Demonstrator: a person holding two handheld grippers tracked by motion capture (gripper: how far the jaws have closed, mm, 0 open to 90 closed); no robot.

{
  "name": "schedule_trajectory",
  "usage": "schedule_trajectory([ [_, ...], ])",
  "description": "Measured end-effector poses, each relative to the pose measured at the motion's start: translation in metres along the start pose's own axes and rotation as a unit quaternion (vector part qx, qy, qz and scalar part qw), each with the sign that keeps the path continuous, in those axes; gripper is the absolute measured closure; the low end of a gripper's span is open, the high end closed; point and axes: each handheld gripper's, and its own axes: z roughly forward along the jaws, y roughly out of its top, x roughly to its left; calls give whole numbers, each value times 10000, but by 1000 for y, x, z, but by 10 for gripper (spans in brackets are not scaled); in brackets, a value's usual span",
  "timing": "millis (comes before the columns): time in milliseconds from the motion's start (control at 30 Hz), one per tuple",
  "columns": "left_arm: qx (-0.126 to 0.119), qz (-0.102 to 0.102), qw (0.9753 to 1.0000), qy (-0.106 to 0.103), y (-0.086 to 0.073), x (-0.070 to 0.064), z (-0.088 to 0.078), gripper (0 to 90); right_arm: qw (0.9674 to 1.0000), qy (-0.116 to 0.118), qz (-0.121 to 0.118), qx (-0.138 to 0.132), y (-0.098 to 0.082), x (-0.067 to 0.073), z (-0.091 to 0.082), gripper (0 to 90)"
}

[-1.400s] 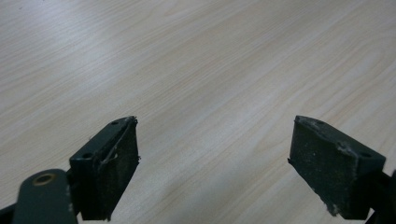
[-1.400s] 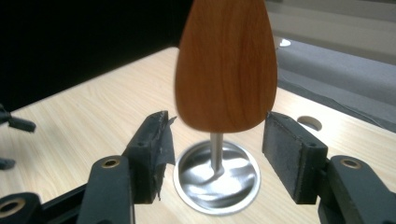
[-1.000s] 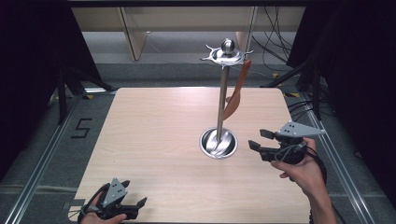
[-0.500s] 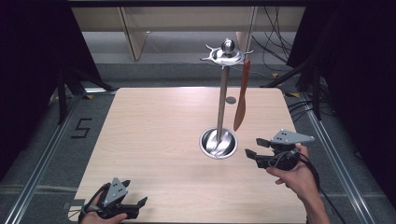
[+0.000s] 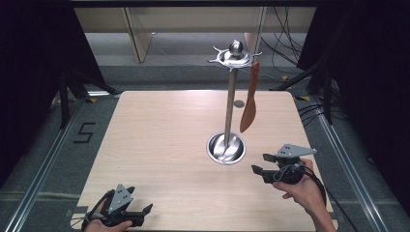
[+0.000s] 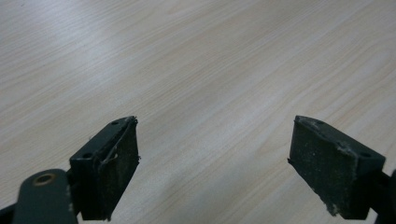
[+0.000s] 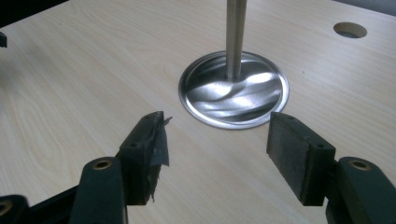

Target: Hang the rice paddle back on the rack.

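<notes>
Right gripper [image 5: 259, 164] wide, empty, near stand base [image 7: 233, 88] at its 4 o'clock; left gripper [image 6: 212, 163] wide, empty, above table [image 6: 196, 60].

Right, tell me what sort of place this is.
Most likely a lab recording station, not a kitchen: a bare wooden table ringed by black curtains, loose cables on the floor behind, and a lone metal utensil stand with a single spatula hanging.

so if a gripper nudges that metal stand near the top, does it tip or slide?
Probably tips: the metal stand has a tall thin pole on a small round base. The brown spatula hangs from one hook, so it likely swings. The polished base may slide on the table.
</notes>
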Motion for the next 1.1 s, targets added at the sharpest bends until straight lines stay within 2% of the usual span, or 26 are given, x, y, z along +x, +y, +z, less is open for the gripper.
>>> schedule_trajectory([
  [33,-11,-75,10000,-14,0,-1,0,152,10000,-14,37,69,-1,1,0,384],
  [100,-24,-51,10000,-25,0,-1,-2,152,9999,-2,-48,88,-2,0,1,384],
  [133,-33,-29,10000,-23,1,-1,-2,151,9999,17,79,125,-4,2,2,382],
  [167,-28,42,10000,-17,1,0,-2,151,9999,-1,-53,99,-6,-1,5,379],
  [200,2,27,10000,-15,1,-1,-2,151,9998,31,-45,186,-7,-1,6,378],
  [233,-56,-3,10000,-27,0,-1,0,152,9997,25,112,195,-9,1,8,376],
  [300,-2,-57,10000,-45,1,-2,1,151,9996,42,84,248,-10,-1,9,374],
  [333,38,130,9999,-2,1,-1,0,151,9996,62,87,255,-10,-1,9,373],
  [367,0,91,10000,-29,1,-2,0,152,9996,2,164,208,-11,-1,9,372],
  [400,-2,111,9999,-73,1,-2,-1,152,9998,-9,124,178,-11,-2,8,371],
  [467,-17,93,9999,-59,1,-2,-1,152,9997,70,166,172,-11,-1,7,369],
  [500,51,181,9998,-26,0,0,-2,152,9996,80,171,218,-12,0,6,367],
  [533,-48,19,10000,-45,0,-1,-1,152,9999,37,58,151,-12,-3,6,365],
  [567,-63,-103,9999,-43,-1,-2,-1,151,9998,66,87,158,-12,-2,5,362],
  [600,-124,-97,9999,-40,0,-2,0,151,9998,41,100,175,-13,-1,4,360],
  [633,-84,24,10000,-43,0,0,-1,151,9999,25,75,138,-14,-1,4,359],
  [733,-90,47,9999,-84,2,0,0,151,9996,75,185,180,-17,0,3,356],
  [767,-174,-54,9998,-97,2,-1,2,151,9998,-1,160,146,-18,0,2,356],
  [800,-29,16,10000,-63,2,0,1,151,9997,35,209,152,-19,1,2,356],
  [833,-29,-8,10000,-74,2,0,1,151,9999,19,130,107,-20,-1,2,356],
  [867,-30,-2,10000,-83,2,0,1,151,9995,72,240,180,-21,0,1,356],
  [967,-102,14,9999,-99,2,-1,1,150,9997,13,209,137,-24,0,1,353],
  [1000,-90,-60,9999,-95,2,-1,1,150,9997,13,209,137,-24,0,1,353],
  [1033,-67,-15,10000,-64,2,-1,1,150,9998,-23,139,126,-24,-1,1,352],
  [1067,-93,75,9999,-87,2,0,1,150,9995,2,258,197,-25,0,0,352],
  [1100,-101,50,9999,-85,2,0,1,150,9995,53,271,175,-26,-1,0,351],
])
